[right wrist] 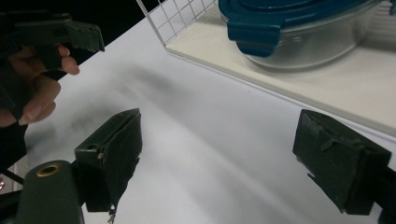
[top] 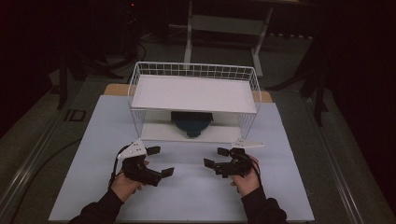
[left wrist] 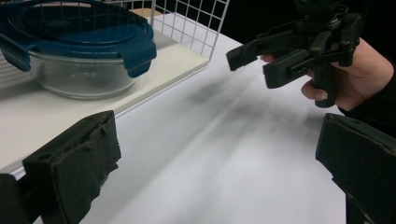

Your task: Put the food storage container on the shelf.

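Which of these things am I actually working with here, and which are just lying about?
In the job:
- container, blue lid, on the rack's lower shelf
- wire rack
- left hand-held gripper, open, empty
- right hand-held gripper, open, empty

Just lying about:
- white table
- wooden board behind the rack
- frame on the floor beyond

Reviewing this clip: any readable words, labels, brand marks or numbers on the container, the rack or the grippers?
None can be read.
The blue lid of the glass container has raised moulded lines, but no legible lettering.
The white wire rack, left gripper and right gripper carry no visible marking.
A red glow in the dark background is too small to read.
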A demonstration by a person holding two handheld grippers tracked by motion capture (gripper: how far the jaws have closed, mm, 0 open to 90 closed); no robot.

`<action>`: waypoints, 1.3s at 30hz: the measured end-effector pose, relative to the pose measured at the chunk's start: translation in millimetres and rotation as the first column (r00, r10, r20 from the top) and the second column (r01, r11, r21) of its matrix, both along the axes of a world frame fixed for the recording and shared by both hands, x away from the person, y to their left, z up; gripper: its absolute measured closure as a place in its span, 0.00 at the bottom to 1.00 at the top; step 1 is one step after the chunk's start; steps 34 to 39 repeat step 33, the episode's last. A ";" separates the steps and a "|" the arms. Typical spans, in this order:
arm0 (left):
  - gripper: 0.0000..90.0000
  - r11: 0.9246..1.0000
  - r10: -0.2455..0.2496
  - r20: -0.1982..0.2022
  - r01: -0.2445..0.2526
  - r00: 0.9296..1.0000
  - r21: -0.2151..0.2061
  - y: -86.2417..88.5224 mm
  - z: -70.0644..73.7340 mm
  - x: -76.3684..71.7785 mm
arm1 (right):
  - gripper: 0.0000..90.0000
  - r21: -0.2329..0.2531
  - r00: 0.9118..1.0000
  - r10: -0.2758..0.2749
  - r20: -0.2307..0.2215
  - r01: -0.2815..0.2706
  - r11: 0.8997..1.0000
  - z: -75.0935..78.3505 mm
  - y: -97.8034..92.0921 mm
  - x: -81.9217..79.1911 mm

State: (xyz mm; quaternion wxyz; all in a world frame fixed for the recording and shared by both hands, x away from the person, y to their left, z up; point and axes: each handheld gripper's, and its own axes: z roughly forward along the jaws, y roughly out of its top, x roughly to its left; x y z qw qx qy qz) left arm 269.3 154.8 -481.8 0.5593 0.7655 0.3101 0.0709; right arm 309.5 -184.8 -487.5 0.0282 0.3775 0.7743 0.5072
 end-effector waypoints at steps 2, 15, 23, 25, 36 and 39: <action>0.00 1.000 0.001 -0.003 -0.001 1.000 -0.002 1.9 -0.2 -1.9 | 0.17 -0.002 1.000 -0.003 0.010 0.003 1.000 -1.5 -4.5 -4.9; 0.00 1.000 0.003 -0.015 -0.003 1.000 0.008 9.4 -3.1 -15.1 | 0.18 0.003 0.999 -0.039 0.019 0.039 0.999 -10.3 -36.6 -32.3; 0.00 1.000 -0.001 -0.013 0.001 1.000 0.013 9.1 -5.2 -17.7 | 0.18 -0.029 0.999 -0.043 0.020 0.043 0.999 -16.1 -48.0 -43.1; 0.00 1.000 0.004 0.000 -0.004 1.000 0.020 9.3 -5.1 -18.1 | 0.18 -0.056 0.999 -0.044 0.015 0.044 0.997 -21.1 -50.0 -44.9; 0.00 1.000 0.001 0.002 -0.001 1.000 0.029 8.3 -7.5 -18.4 | 0.18 -0.069 0.999 -0.039 0.012 0.040 0.997 -26.7 -50.1 -42.5; 0.00 1.000 0.001 0.002 -0.001 1.000 0.029 8.3 -7.5 -18.4 | 0.18 -0.069 0.999 -0.039 0.012 0.040 0.997 -26.7 -50.1 -42.5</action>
